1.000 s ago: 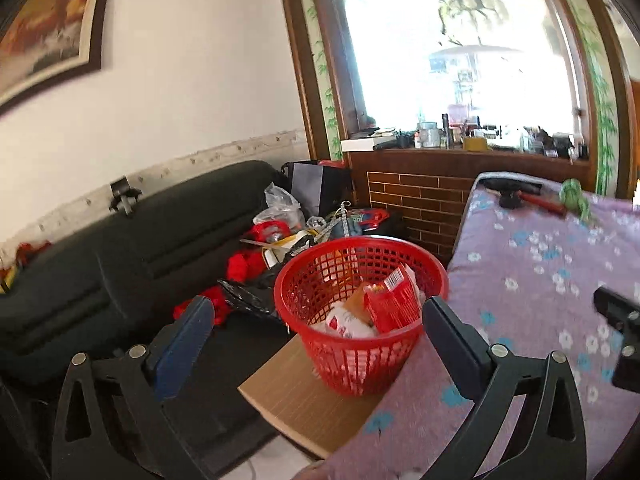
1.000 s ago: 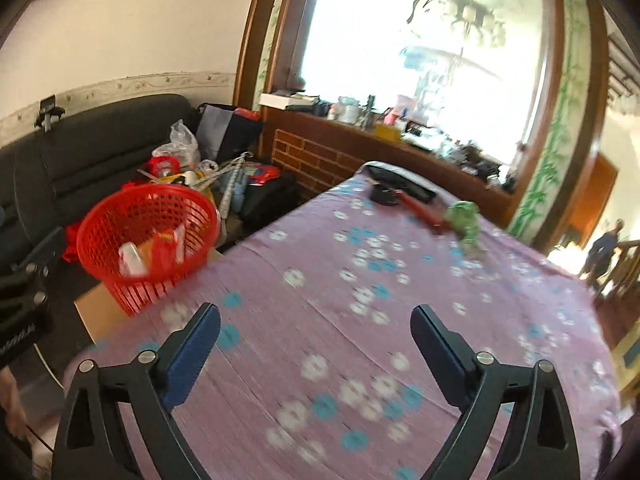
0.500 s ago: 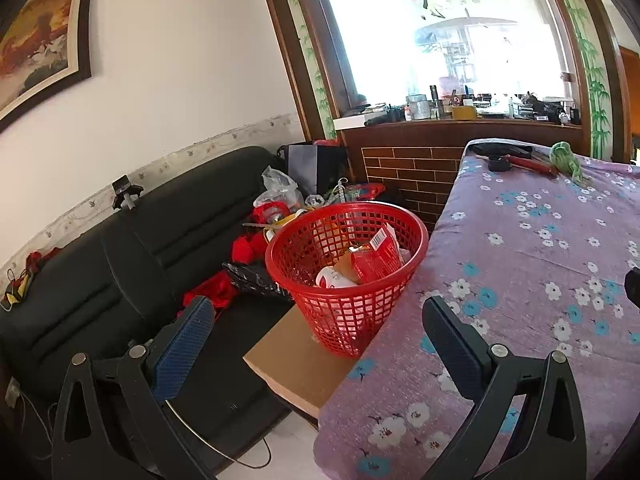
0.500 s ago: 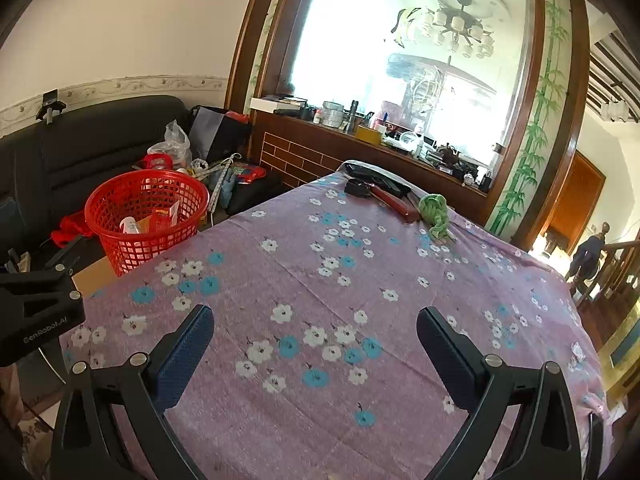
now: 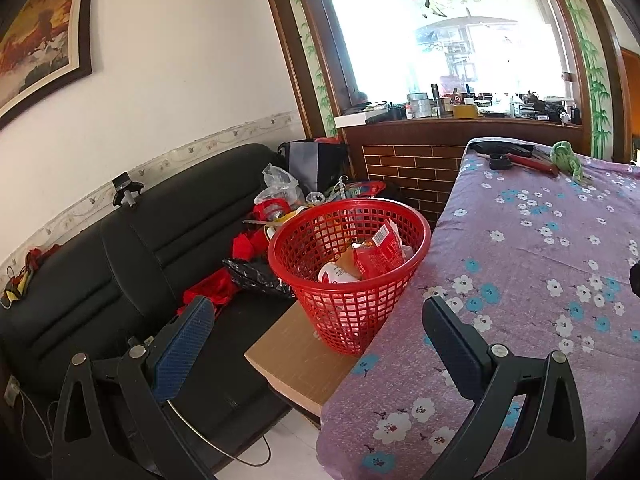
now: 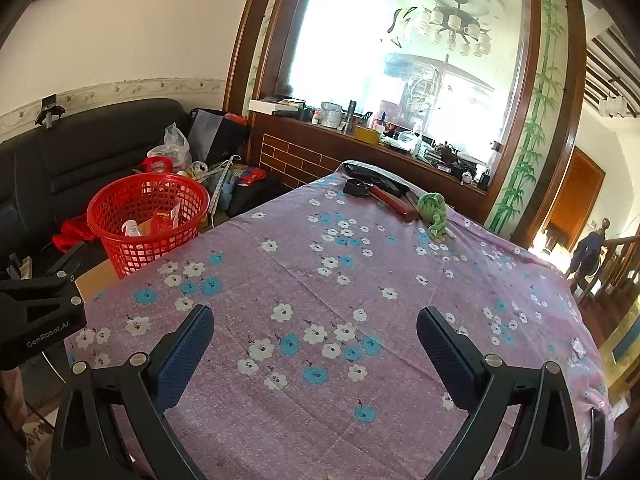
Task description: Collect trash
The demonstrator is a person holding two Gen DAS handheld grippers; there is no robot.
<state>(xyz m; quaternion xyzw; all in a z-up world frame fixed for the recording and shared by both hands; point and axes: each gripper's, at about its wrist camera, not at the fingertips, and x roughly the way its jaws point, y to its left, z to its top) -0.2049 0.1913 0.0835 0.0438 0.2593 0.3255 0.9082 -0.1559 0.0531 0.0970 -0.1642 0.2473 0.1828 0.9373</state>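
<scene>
Both hand-held grippers, left [image 5: 316, 332] and right [image 6: 314, 344], are held open and empty, since trash is already gathered in the red basket [image 5: 348, 276] ahead.

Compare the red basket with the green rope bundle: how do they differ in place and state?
The red basket stands upright on a cardboard box beside the table; the green rope bundle lies on the flowered tablecloth at the far end. The basket holds wrappers; the bundle holds nothing. Neither is gripped.

Red plastic lattice basket [image 5: 352, 280], upright on a brown board beside the table edge. Inside: a red wrapper [image 5: 378, 254] with a white barcode label, tilted, and a white cup-like container [image 5: 334, 274] beside it.
</scene>
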